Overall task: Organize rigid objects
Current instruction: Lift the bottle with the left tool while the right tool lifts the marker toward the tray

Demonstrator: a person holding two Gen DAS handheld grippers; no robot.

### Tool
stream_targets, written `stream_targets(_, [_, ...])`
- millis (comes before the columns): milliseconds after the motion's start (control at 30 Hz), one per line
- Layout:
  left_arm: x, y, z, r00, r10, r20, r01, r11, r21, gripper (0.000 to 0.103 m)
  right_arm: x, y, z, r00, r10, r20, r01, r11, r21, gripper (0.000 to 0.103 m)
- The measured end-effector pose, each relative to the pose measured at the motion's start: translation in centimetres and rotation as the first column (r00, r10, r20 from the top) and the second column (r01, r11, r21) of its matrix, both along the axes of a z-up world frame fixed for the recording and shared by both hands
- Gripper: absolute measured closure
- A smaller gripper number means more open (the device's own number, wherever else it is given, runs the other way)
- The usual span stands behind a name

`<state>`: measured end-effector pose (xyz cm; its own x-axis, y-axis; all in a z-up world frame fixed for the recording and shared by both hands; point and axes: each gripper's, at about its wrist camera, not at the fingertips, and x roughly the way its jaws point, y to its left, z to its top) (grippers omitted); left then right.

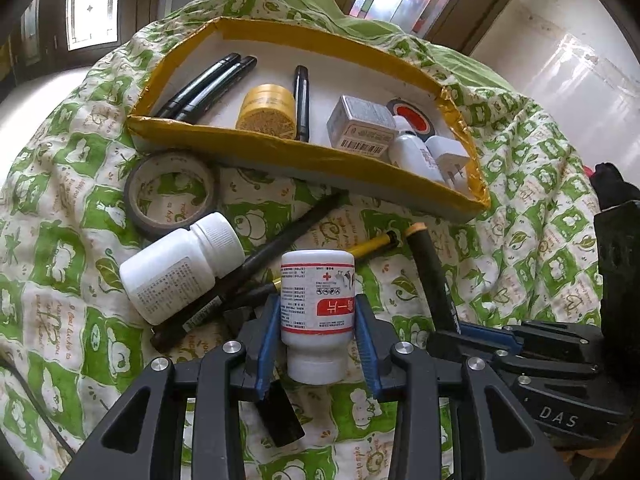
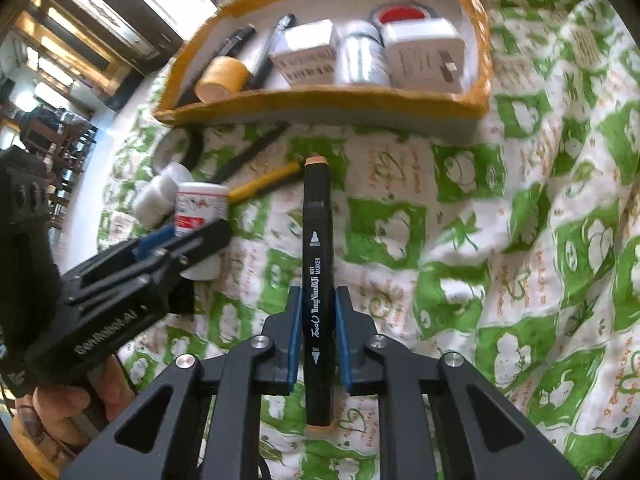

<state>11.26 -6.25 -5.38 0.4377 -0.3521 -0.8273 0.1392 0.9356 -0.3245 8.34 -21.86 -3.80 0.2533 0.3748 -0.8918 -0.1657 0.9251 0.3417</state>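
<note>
The left gripper is clamping a white medicine bottle with a red cross on its label, cap toward the camera and base pointing at the yellow-edged tray; its small print is unreadable. The right gripper is squeezing a black art marker reading "Touch TongYianLiJi ART MARKER", its long axis running straight away toward the tray above the green-and-white patterned cloth. The marker's near end is lying partly behind the gripper frame.
</note>
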Motion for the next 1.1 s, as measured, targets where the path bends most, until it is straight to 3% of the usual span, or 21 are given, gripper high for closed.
stream_targets(733, [-0.5,1.2,1.6,0.999,0.030,0.041,-0.028,0.998,-0.053,0.066,0.2,-0.5,1.2,0.998,0.001,0.057,-0.002,1.000,0.028,0.088])
stream_targets(1100, [0.1,1.1,4.3,0.995,0.028,0.091,-0.023,0.998,-0.055,0.066,0.4,-1.2,3.1,0.995,-0.019,0.098,0.013,0.998,0.060,0.088])
